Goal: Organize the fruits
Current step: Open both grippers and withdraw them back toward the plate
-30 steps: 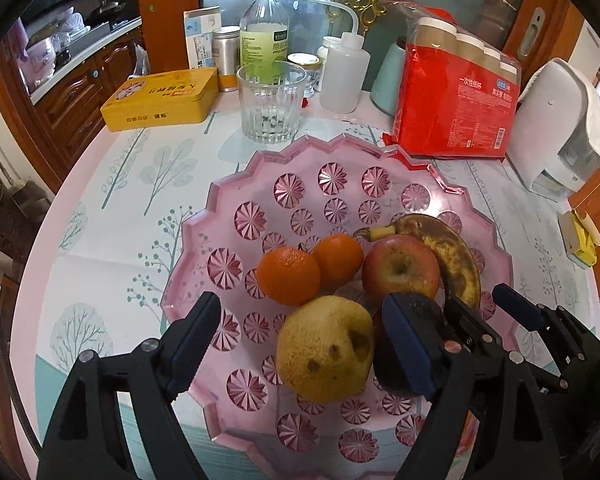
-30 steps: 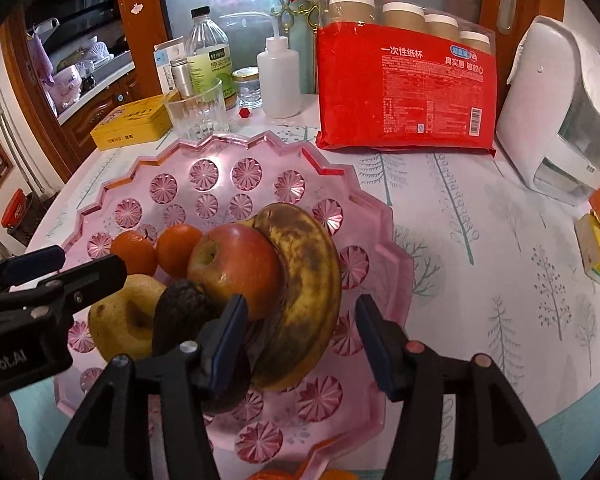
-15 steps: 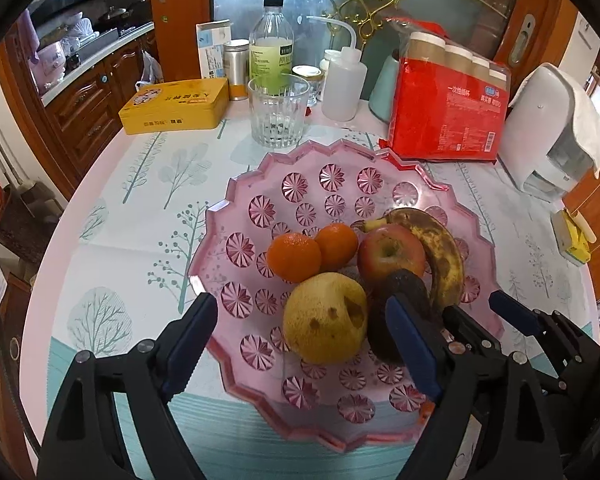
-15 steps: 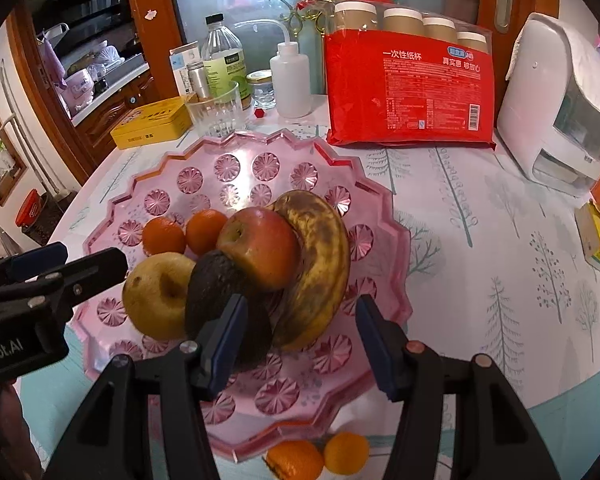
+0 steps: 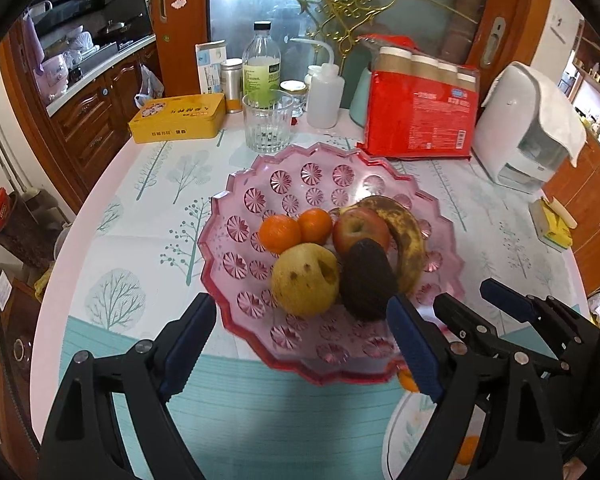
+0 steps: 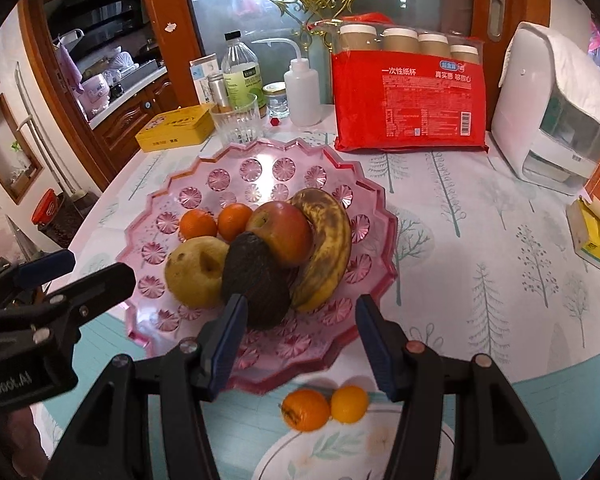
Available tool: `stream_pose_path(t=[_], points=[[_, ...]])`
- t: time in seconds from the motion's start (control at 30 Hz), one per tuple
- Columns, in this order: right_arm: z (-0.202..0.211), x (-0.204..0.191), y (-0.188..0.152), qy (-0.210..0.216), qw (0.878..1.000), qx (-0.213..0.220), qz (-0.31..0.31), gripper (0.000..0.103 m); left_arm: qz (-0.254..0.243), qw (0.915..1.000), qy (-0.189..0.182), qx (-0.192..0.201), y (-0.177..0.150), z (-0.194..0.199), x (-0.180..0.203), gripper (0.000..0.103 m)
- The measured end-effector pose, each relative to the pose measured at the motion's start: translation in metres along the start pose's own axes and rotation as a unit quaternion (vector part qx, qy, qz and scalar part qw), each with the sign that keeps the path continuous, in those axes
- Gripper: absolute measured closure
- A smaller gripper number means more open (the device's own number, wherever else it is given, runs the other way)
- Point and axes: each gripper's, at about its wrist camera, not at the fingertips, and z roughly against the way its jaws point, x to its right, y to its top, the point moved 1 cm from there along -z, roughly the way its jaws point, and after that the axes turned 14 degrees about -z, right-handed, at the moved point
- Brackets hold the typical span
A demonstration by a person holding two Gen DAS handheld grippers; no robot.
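The left gripper (image 5: 300, 332) is hovering with its two blue-padded fingers spread wide apart, gripping nothing, over the near rim of a pink glass fruit bowl (image 5: 260, 200). The right gripper (image 6: 298, 336) is likewise hanging empty with its fingers parted, above the bowl's near edge. In the bowl, sitting at the middle of a round table (image 6: 480, 240) under a tree-patterned cloth, a dark avocado (image 6: 256, 280) is lying nearest the grippers, touching a yellow pear (image 6: 194, 270) to its left. Behind them a red apple (image 6: 282, 232) is leaning against a browned banana (image 6: 328, 252), with two oranges (image 6: 216, 222) side by side to the left. Two small tangerines (image 6: 324, 406) are resting together near the table's front edge, just outside the bowl, at the rim of a floral plate (image 6: 340, 456).
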Motion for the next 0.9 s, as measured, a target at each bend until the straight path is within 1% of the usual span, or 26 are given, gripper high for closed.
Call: stream_pose_path(t=[0.13, 0.5, 0.9], points=[[0.019, 0.003, -0.007, 0.012, 1.0, 0.004, -0.004, 0.046, -0.002, 1.0, 0.002, 0.009, -0.008, 0.02, 0.008, 0.016], [0.075, 0.014, -0.021, 0.031, 0.999, 0.031, -0.003, 0.046, -0.001, 0.9996, 0.003, 0.026, -0.025, 0.067, 0.027, 0.015], [0.121, 0.033, -0.047, 0.029, 0.999, 0.043, 0.009, 0.046, -0.009, 0.9992, -0.004, 0.039, -0.046, 0.099, 0.057, 0.015]])
